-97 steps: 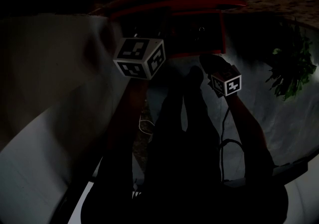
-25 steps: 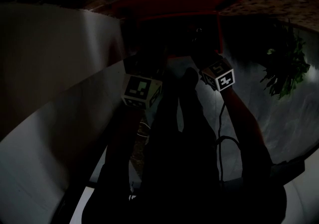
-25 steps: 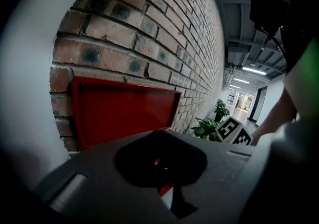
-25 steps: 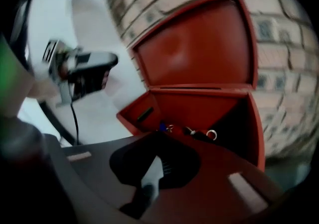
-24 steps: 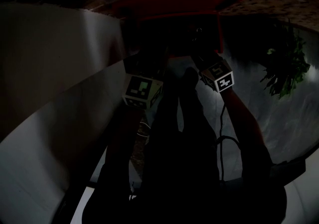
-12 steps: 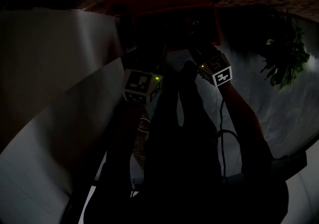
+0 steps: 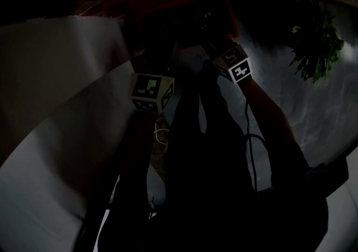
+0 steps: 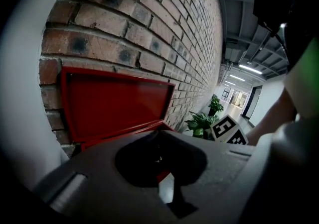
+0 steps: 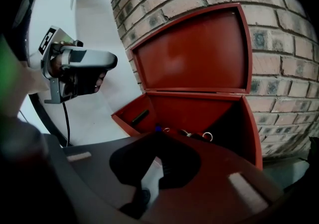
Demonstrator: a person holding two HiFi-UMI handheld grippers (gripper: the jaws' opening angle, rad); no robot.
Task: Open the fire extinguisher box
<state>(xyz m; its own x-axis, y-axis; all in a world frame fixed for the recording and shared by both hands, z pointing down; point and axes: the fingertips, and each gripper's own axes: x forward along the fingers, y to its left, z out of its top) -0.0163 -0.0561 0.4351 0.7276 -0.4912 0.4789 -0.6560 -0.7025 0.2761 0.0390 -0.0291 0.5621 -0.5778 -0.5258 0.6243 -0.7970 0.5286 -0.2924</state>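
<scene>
Fire extinguisher box [image 9: 199,113] is open: red, set against the brick wall [image 9: 279,49], with its lid [image 9: 192,51] swung up flat on the bricks. Inside, near the front edge, are metal ring pulls [image 9: 207,136] and a small blue bit; what they sit on is in shadow.

Right gripper [image 9: 157,143]: jaws pressed together, nothing between them. The tips point at the box's open mouth. The front rim shows just past the tips and the lid well above them. Contact looks unlikely, but the tips overlap the rim here, so hard to be sure.

Left gripper [image 8: 160,141]: jaws also closed and empty, with only a thin slit of pale floor [image 8: 167,188] showing low between them. From this gripper the raised lid stands beyond and above the tips, a bit to the left. A strip of red rim runs just behind the tips.

In the right gripper view, the left gripper hangs in the air to the left of the box, apart from it.

Head view is very dark. Both marker cubes sit just below the red box, left cube [image 7: 151,91] lower than right cube [image 7: 235,65]. A potted plant [image 7: 313,38] stands off to the right along the wall.
</scene>
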